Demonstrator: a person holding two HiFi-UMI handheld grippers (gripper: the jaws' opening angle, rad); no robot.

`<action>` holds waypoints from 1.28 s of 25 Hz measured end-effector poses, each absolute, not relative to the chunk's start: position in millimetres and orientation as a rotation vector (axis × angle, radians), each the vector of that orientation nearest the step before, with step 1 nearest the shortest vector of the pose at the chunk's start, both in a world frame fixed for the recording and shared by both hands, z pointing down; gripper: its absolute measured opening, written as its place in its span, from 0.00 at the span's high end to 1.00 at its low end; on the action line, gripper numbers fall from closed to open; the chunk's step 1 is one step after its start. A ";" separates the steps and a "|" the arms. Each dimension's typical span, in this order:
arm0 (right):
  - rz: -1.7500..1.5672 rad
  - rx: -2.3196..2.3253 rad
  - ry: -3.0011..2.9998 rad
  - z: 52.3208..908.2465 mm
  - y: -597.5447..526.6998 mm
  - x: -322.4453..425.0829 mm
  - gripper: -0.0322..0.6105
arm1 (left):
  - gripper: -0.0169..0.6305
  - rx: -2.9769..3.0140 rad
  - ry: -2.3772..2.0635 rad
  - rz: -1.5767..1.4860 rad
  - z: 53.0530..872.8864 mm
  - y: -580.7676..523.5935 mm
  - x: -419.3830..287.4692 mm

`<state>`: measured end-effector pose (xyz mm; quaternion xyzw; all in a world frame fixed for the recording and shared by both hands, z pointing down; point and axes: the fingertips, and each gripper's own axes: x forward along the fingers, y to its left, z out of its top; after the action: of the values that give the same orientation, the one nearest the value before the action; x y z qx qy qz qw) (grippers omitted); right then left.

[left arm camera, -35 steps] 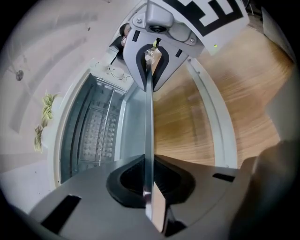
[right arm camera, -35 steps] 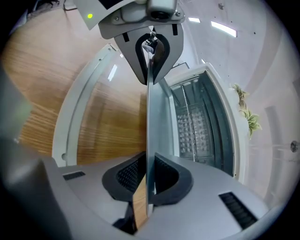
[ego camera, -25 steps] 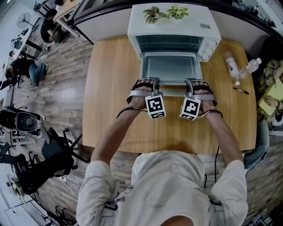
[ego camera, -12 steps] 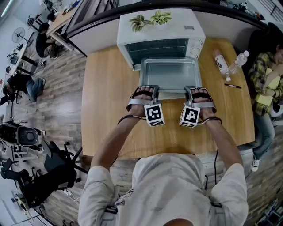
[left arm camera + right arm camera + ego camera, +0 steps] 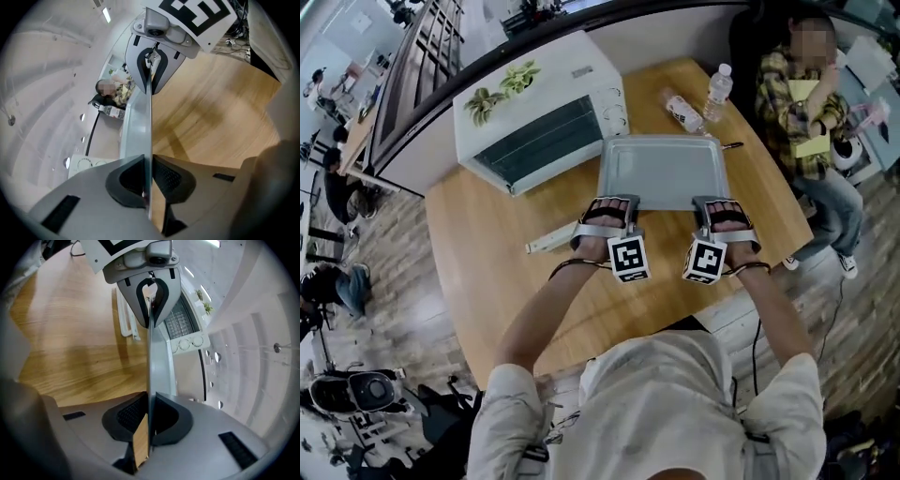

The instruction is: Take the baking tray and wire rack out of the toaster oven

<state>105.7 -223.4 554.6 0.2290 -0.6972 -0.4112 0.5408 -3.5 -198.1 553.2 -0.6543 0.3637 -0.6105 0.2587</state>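
Observation:
A grey baking tray (image 5: 661,169) hangs level above the wooden table (image 5: 487,281), clear of the white toaster oven (image 5: 539,112) at the back left. My left gripper (image 5: 609,204) is shut on the tray's near rim at its left end, and my right gripper (image 5: 715,204) is shut on the same rim at its right end. In the left gripper view the tray rim (image 5: 136,122) runs edge-on between my jaws (image 5: 147,183). The right gripper view shows the rim (image 5: 157,366) pinched in my jaws (image 5: 149,420). A metal grid (image 5: 180,322) shows inside the oven.
The oven's door lies open, its white handle bar (image 5: 551,242) close to my left gripper. Small plants (image 5: 502,89) sit on the oven. Two bottles (image 5: 684,112) and a pen (image 5: 733,145) lie beyond the tray. A seated person (image 5: 811,103) is past the table's right corner.
The tray has come fully out of the oven, and both grippers have swung it to the right, away from the oven's mouth and door. The grips are unchanged.

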 end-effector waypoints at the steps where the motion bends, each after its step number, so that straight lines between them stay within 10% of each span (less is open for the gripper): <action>1: -0.953 0.567 -1.638 554.5 -224.0 122.4 0.87 | 0.91 -1.787 0.953 -1.630 553.7 -202.2 12.5; 14: -0.711 0.759 -1.478 563.8 -199.0 260.1 0.87 | 0.91 -1.872 0.633 -1.443 564.7 -210.4 147.3; 32: -0.604 0.734 -1.476 587.2 -176.5 274.3 0.86 | 0.91 -1.931 0.506 -1.480 589.4 -194.4 163.1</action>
<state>274.3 -176.5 587.2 0.3216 -0.6470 -0.2648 0.6387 163.1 -194.4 589.4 -0.7355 0.1927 -0.5638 0.3227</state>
